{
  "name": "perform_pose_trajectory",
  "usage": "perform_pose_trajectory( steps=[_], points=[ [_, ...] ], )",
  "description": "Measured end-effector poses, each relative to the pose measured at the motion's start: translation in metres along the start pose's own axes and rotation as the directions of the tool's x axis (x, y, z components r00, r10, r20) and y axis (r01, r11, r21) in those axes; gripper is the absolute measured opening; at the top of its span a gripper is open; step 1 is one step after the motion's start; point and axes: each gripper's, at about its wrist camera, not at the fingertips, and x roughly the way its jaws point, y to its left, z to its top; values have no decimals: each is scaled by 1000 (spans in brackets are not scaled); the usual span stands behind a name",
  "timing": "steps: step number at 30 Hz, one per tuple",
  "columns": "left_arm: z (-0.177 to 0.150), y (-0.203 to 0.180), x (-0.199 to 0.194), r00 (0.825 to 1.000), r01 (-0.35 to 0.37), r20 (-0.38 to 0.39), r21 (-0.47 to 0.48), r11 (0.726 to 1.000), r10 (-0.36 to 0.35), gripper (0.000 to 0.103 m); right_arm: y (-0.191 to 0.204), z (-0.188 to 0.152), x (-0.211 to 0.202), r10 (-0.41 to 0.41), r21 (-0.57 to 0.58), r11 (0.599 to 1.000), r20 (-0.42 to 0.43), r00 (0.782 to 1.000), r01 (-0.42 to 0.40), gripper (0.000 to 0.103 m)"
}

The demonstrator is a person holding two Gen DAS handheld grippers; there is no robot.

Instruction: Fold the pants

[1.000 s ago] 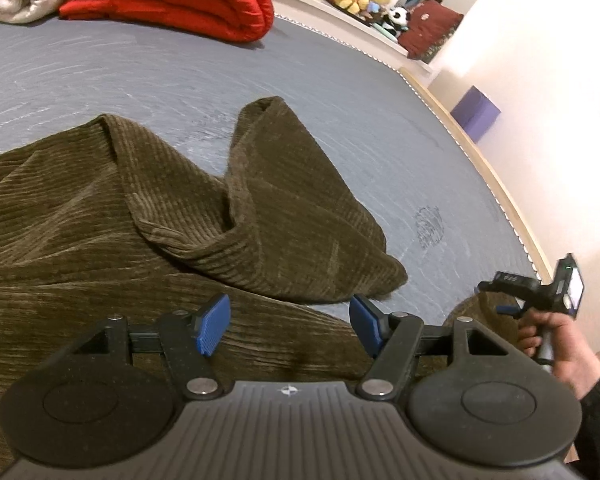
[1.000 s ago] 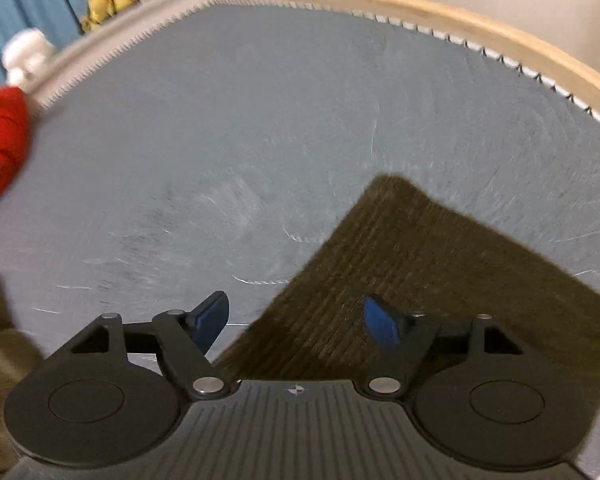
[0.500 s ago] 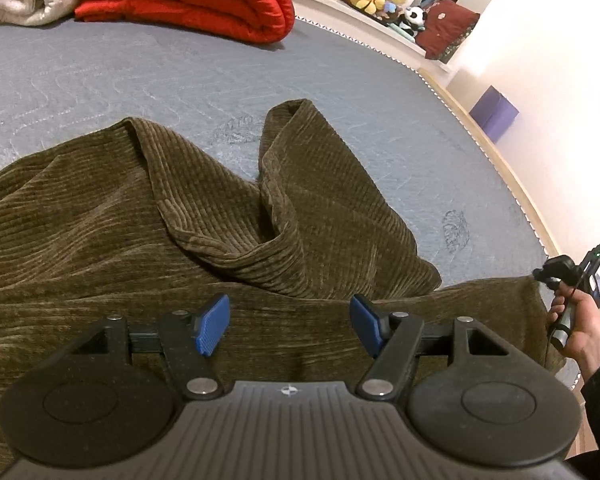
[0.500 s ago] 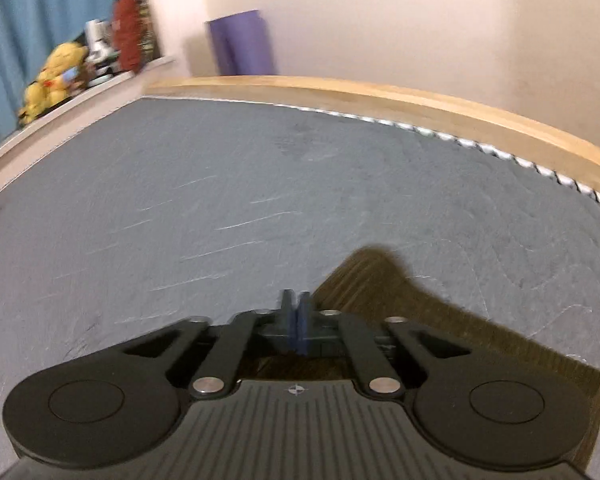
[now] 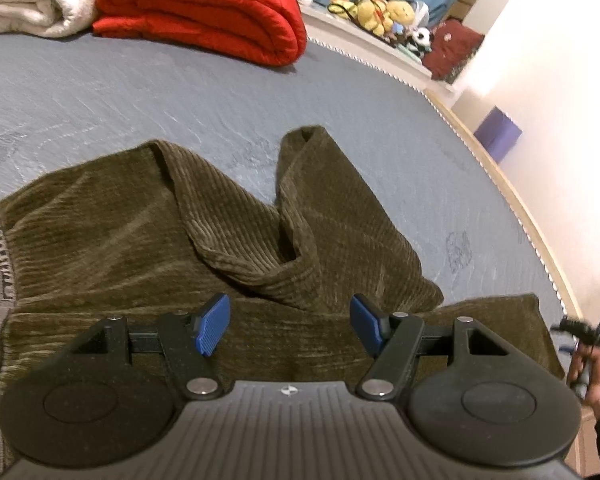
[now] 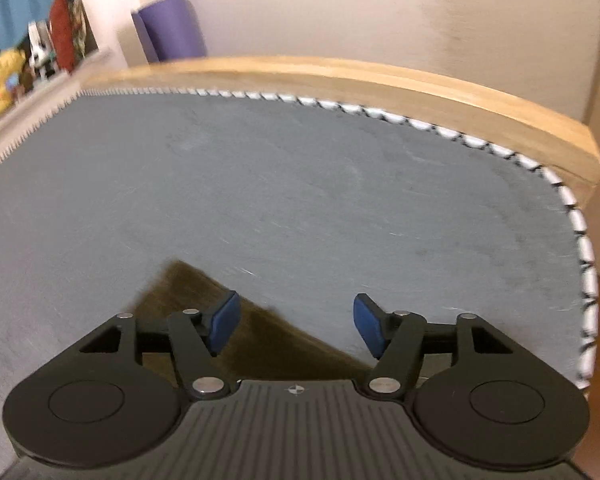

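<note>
Olive corduroy pants [image 5: 260, 240] rumpled mid-mattress [image 5: 140, 92], left tongs [image 5: 290, 326] open, right tongs [image 6: 296, 320] opening, seemingly empty, near mattress edge.

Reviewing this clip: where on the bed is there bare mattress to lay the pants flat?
Bare mattress runs between the brown corduroy pants and the folded red blanket, and from the pant hem out to the wooden bed frame. The far edge is crowded: red blanket, white blanket, plush toys.
</note>
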Motion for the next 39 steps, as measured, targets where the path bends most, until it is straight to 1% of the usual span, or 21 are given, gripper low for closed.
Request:
perform_pose_trajectory(
  steps=[3, 4, 6, 8, 10, 12, 13, 14, 16, 17, 20, 21, 22, 23, 24, 25, 28, 29, 32, 34, 39],
  points=[
    [1, 12, -11, 1000, -8, 17, -35, 999, 9, 72, -5, -13, 8, -21, -142, 990, -63, 998, 12, 69],
    [1, 17, -13, 1000, -12, 16, -46, 999, 13, 72, -6, -20, 10, -22, -189, 982, -70, 997, 8, 76],
    [-3, 29, -13, 999, -32, -14, -76, 997, 31, 72, -8, -25, 8, -45, -237, 971, -48, 998, 32, 80],
    [-7, 43, -7, 993, -97, -68, -79, 992, 92, 71, -6, -23, 1, -73, -213, 975, -29, 997, 65, 77],
    [-12, 59, 3, 972, -202, -129, -53, 978, 194, 70, -4, -24, -15, -79, -193, 978, 12, 997, 80, 75],
    [-20, 87, 14, 935, -310, -202, -64, 949, 292, 60, 3, -23, -32, -53, -181, 981, 64, 997, 64, 75],
    [-27, 105, 19, 912, -358, -246, -89, 929, 327, 32, 8, -22, -43, -34, -180, 982, 87, 996, 50, 75],
    [-32, 120, 22, 898, -386, -276, -116, 915, 344, 11, 14, -21, -52, -7, -184, 983, 107, 994, 27, 75],
    [-35, 134, 15, 908, -370, -272, -158, 916, 320, 6, 30, -21, -65, 53, -202, 979, 129, 990, -26, 75],
    [-34, 138, 9, 908, -371, -275, -175, 912, 316, 4, 40, -22, -72, 85, -214, 975, 135, 987, -54, 76],
    [-35, 136, -2, 905, -381, -271, -170, 909, 329, 5, 66, -25, -91, 182, -249, 958, 137, 974, -144, 76],
    [-35, 133, -8, 892, -412, -266, -148, 899, 365, 9, 74, -27, -96, 216, -264, 949, 138, 967, -174, 77],
    [-34, 127, -12, 902, -401, -244, -159, 902, 358, 24, 83, -28, -100, 248, -278, 939, 135, 959, -203, 77],
    [-31, 121, -17, 916, -377, -216, -170, 911, 338, 41, 92, -30, -103, 282, -293, 927, 126, 951, -236, 77],
    [-28, 115, -20, 926, -355, -194, -167, 920, 322, 47, 104, -30, -107, 318, -306, 912, 112, 941, -272, 77],
    [-25, 106, -23, 932, -345, -171, -151, 927, 319, 51, 114, -34, -110, 353, -318, 897, 98, 931, -306, 77],
    [-15, 78, -25, 932, -355, -110, -71, 932, 347, 52, 145, -49, -125, 435, -353, 850, 51, 899, -391, 77],
    [-13, 70, -24, 933, -354, -100, -61, 933, 347, 52, 158, -56, -133, 461, -360, 832, 26, 887, -422, 78],
    [-4, 48, -15, 946, -318, -85, -55, 946, 313, 53, 187, -75, -135, 516, -368, 787, -46, 855, -495, 78],
    [1, 30, -9, 955, -289, -77, -43, 956, 285, 54, 208, -89, -132, 530, -372, 766, -97, 842, -525, 78],
    [11, -16, 9, 975, -217, -49, 6, 976, 217, 62, 257, -112, -111, 534, -331, 750, -208, 819, -573, 81]
  ],
)
